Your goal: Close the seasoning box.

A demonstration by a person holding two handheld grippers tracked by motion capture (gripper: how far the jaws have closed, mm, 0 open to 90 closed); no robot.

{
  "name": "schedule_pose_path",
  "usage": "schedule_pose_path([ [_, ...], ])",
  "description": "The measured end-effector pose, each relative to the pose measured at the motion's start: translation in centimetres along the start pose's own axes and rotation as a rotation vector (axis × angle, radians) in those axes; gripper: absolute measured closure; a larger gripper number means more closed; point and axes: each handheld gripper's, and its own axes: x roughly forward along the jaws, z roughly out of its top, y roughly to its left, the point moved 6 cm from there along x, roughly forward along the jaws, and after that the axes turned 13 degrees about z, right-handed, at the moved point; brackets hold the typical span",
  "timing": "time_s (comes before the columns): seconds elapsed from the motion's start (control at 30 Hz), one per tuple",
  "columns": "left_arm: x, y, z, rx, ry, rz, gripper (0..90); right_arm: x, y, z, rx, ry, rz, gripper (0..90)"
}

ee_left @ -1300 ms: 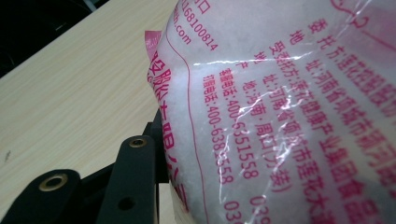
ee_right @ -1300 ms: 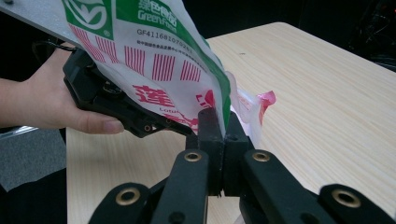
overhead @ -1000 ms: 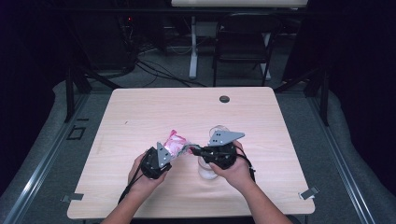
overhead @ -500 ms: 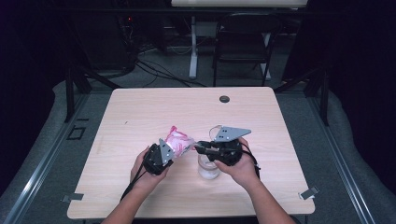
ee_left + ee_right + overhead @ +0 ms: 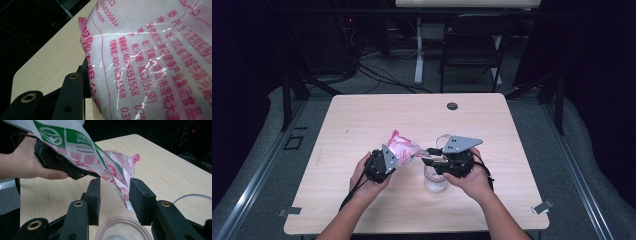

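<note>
since a second ago the right gripper has just been opening — the pink-printed plastic bag corner, marked "green", hangs loose between its jaws above the clear glass jar; left gripper clamps the bag.

Both grippers, the left gripper and the right gripper, are black with grey three-cornered top plates. Their blocky jaws carry round brass-ringed rivets at the lower frame. Black cables trail back along bare forearms.

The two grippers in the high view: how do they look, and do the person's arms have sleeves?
Both the left gripper and the right gripper have compact black bodies, each topped by a grey three-cornered plate with small holes. A black cable trails from each. In the gripper views the jaws are black, with block-shaped pads and round metal rivets. The forearms carry no sleeves.
</note>
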Motion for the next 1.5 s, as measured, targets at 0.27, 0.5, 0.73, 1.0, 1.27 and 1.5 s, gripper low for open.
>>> schedule_pose_path([
  [0.27, 0.0, -0.1, 0.8, 0.038, -0.013, 0.024, 60.1, -0.5, 0.1, 0.4, -0.035, 0.002, -0.024, 57.3],
  [0.5, -0.1, -0.3, 1.3, 0.084, -0.02, 0.038, 60.2, -0.8, 0.3, 0.6, -0.065, 0.005, -0.034, 55.4],
  [0.73, -0.1, -0.4, 1.6, 0.109, -0.021, 0.041, 60.2, -0.7, 0.5, 0.8, -0.084, 0.013, -0.033, 54.7],
  [1.0, 0.0, -0.4, 1.7, 0.122, -0.019, 0.045, 60.2, -0.7, 0.9, 0.9, -0.118, 0.043, -0.043, 52.4],
  [1.27, 0.1, -0.3, 1.6, 0.129, -0.007, 0.057, 60.2, -0.5, 1.7, 1.3, -0.153, 0.048, -0.027, 52.9],
  [1.5, 0.1, -0.4, 1.6, 0.142, -0.008, 0.054, 60.2, -0.2, 1.9, 1.2, -0.164, 0.06, -0.022, 54.9],
])
